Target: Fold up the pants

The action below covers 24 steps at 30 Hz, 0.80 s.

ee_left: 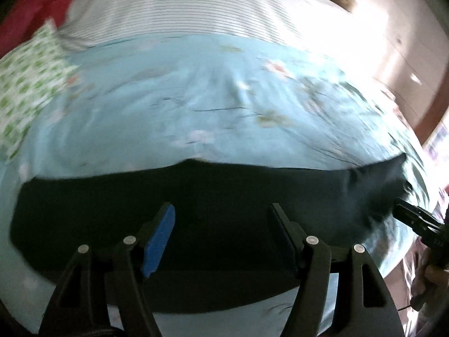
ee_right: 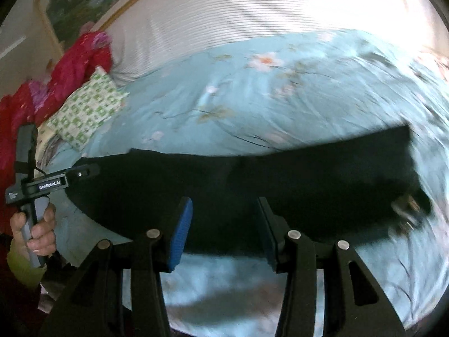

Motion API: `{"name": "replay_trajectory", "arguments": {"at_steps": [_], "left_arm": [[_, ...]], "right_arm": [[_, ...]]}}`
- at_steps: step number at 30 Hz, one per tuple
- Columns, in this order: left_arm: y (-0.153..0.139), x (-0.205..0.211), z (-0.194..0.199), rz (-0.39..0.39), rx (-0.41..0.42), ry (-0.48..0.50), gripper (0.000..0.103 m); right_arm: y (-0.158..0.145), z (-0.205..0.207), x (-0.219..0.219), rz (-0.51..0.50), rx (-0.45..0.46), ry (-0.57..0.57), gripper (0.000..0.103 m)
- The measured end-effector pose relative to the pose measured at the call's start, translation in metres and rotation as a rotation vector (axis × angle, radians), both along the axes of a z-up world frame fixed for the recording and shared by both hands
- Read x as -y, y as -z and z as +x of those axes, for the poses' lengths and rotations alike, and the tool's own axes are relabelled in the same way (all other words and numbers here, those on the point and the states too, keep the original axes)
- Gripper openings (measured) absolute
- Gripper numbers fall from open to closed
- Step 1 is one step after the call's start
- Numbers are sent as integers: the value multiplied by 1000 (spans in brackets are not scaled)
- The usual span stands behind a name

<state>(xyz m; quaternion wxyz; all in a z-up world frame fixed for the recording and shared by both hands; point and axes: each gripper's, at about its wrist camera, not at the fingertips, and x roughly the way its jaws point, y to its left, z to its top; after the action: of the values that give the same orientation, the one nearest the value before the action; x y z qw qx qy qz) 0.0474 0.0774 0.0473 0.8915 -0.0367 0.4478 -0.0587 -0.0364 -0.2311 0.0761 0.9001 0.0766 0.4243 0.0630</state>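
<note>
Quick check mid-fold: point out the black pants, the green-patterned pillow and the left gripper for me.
black pants (ee_right: 252,191), right wrist view, middle of the fabric.
green-patterned pillow (ee_right: 87,112), right wrist view, its top face.
left gripper (ee_left: 221,238), left wrist view, between its fingertips.

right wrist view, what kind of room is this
Most likely a bedroom: the black pants lie on a bed with a light blue floral cover, a green-patterned pillow sits at one side, and a striped headboard rises behind.

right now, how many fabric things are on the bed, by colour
black: 1, the pants
light blue floral: 1, the bedspread
green and white check: 1, the pillow
red: 1, the bunched cloth at the head end
white striped: 1, the cover beyond the bedspread
total: 5
</note>
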Motion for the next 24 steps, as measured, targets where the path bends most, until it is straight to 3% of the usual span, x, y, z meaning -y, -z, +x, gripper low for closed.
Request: {"name": "replay_trajectory", "arguments": {"at_steps": [11,16,24], "left_arm": [[2,116,48,19,-60,298,70],[6,154,73,-69,-133,450,70],[17,230,117,-96,-220,669,73]], "right_arm": [[-4,-28,68,55,13,202,48],[1,-33,92,91,6,287,54],[13,-29,118,238,19,379,55]]}}
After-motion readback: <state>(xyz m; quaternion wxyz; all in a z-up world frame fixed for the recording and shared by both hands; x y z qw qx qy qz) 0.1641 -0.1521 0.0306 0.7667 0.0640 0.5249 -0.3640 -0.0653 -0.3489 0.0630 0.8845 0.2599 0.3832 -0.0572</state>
